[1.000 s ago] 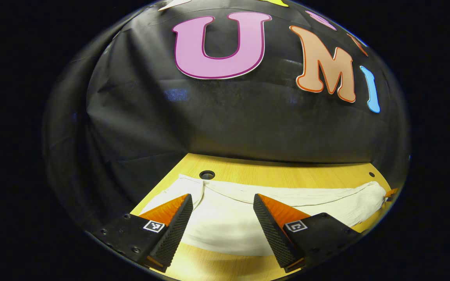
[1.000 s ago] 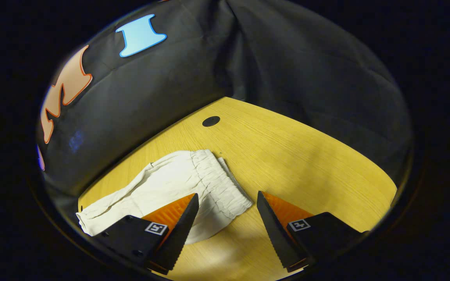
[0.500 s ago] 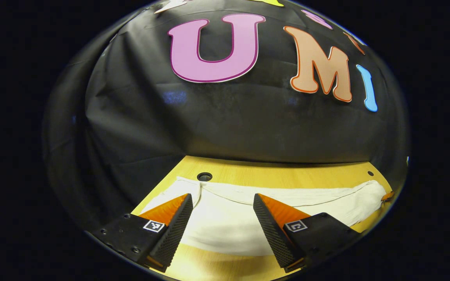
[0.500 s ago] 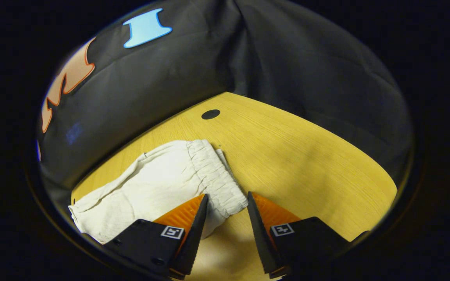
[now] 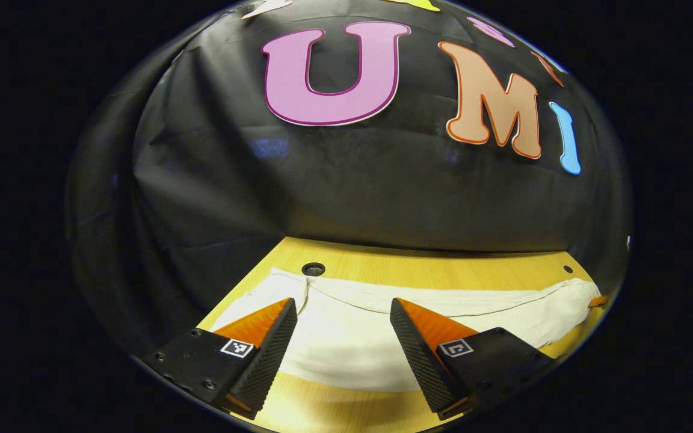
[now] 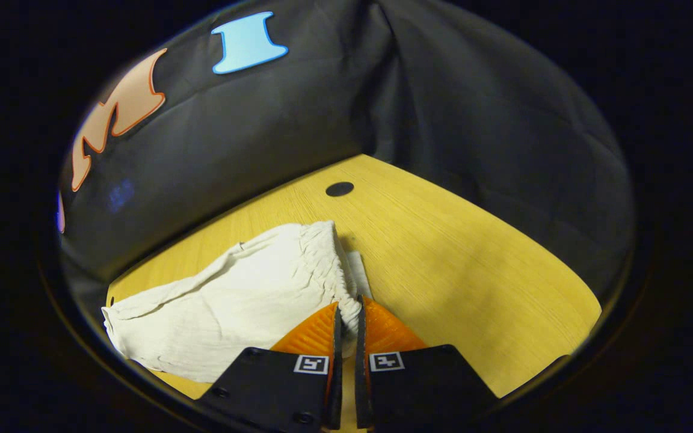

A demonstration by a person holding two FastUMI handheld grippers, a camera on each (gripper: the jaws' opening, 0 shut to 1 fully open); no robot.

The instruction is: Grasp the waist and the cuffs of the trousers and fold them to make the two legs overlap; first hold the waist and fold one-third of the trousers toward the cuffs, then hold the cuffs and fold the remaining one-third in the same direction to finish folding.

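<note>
Cream fabric: trousers point(image 6: 244, 307) lie flat on the yellow wood-grain table point(image 6: 473, 258), stretched lengthwise along the black cloth wall point(image 6: 455, 102).

Right gripper point(image 6: 347, 316): fingers pressed nearly together, pinching the near corner of the gathered elastic waist point(image 6: 328, 267). A fold of waistband sits between the two fingers (both appear to bear on it). From that pinch, the rest of the trousers run off toward the wall, wrinkled, and a thin flap of cloth pokes out just beside the waistband on the bare-table side.

Round dark hole point(image 6: 339, 189) in the table, beyond the waist, well apart from it.

Left gripper point(image 5: 343, 313): fingers spread wide, hovering over the trousers point(image 5: 346, 343) near their cuff end, nothing between them. Cannot tell whether the tips touch the cloth. The cuff edge point(image 5: 289, 282) lies just beside a second table hole point(image 5: 313, 269). From there the trousers extend away to the far waist end point(image 5: 575, 294), with a small dark spot point(image 5: 568, 269) on the table past it.
</note>
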